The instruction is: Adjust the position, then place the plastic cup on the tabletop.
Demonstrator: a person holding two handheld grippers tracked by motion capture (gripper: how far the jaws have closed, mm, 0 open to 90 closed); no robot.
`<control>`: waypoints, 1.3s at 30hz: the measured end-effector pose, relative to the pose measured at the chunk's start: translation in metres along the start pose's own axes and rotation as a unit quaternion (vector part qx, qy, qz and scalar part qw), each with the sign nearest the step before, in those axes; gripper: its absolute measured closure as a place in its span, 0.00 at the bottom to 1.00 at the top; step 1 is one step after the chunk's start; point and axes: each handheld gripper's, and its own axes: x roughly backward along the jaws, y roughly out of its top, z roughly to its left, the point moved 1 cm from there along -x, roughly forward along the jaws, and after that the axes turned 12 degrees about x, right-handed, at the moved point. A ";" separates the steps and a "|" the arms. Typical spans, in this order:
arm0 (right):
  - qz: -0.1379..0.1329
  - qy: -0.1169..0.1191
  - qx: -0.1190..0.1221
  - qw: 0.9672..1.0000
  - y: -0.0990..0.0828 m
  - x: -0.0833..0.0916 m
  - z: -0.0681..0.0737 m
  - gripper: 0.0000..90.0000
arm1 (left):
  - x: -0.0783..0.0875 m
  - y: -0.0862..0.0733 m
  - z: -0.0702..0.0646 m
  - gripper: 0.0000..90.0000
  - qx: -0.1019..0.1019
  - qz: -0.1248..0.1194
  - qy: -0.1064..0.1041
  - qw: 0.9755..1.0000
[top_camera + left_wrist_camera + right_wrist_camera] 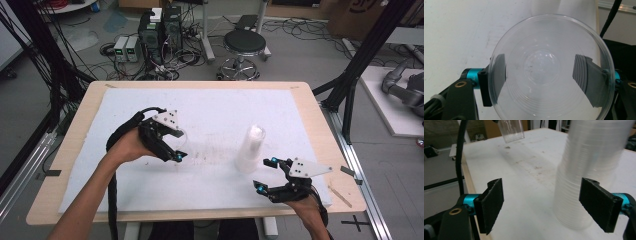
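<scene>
Left gripper [176, 145] jaws clamped — right gripper [265, 175] jaws wide apart.

A: What do the grippers look like?
B: The left gripper [176, 150] and right gripper [266, 174] are black, with teal collars at the flat, ribbed pads, brass-ringed screw holes, and a grey three-cornered plate on top.
A: Cables? Sleeves?
B: Black cables trail back; forearms are bare.

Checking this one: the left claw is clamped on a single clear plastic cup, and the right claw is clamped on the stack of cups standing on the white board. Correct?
Not quite. The right claw is open; in the right gripper view its pads stand apart, with the stack of cups ahead of them and untouched. The left claw is indeed clamped on a single clear cup, and the stack does stand on the white board.
</scene>
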 end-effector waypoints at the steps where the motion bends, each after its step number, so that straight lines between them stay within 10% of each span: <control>1: 0.004 -0.007 -0.002 1.000 -0.002 0.001 -0.002 0.22 | 0.000 0.001 0.001 0.30 0.000 0.005 0.000 1.000; 19: 0.060 -0.145 -0.037 0.987 -0.035 -0.011 -0.029 0.22 | -0.014 0.000 0.023 0.30 0.019 0.065 0.023 0.997; 39: 0.070 -0.143 -0.045 0.986 -0.045 -0.015 -0.031 0.22 | -0.021 0.002 0.022 0.30 0.016 0.075 0.026 0.997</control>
